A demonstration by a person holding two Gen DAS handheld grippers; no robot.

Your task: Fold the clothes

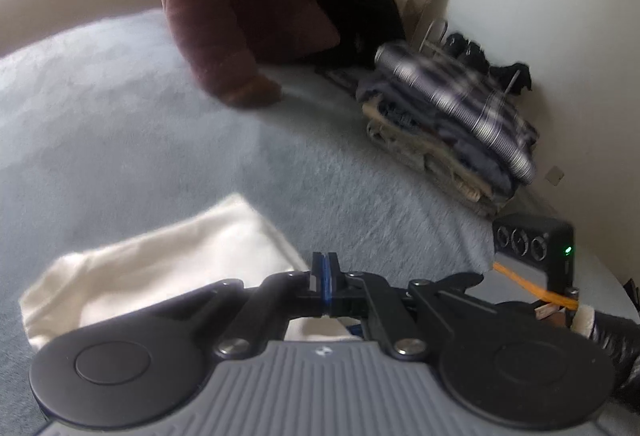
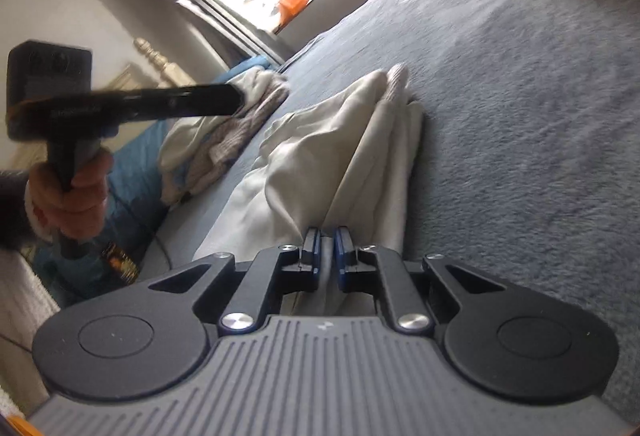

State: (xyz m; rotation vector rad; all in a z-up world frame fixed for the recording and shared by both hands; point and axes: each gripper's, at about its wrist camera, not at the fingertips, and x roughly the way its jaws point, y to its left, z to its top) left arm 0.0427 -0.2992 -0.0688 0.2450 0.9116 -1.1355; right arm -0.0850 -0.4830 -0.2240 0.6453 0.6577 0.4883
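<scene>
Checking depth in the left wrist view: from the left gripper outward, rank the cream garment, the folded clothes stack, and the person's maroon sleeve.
1. cream garment: just ahead-left of the left gripper, on the grey carpet.
2. folded clothes stack: farther, right, by the wall.
3. maroon sleeve: farthest, upper centre-left.

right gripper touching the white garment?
Touching. The right wrist view shows the right gripper with a fold of the white garment pinched between its blue pads.
</scene>
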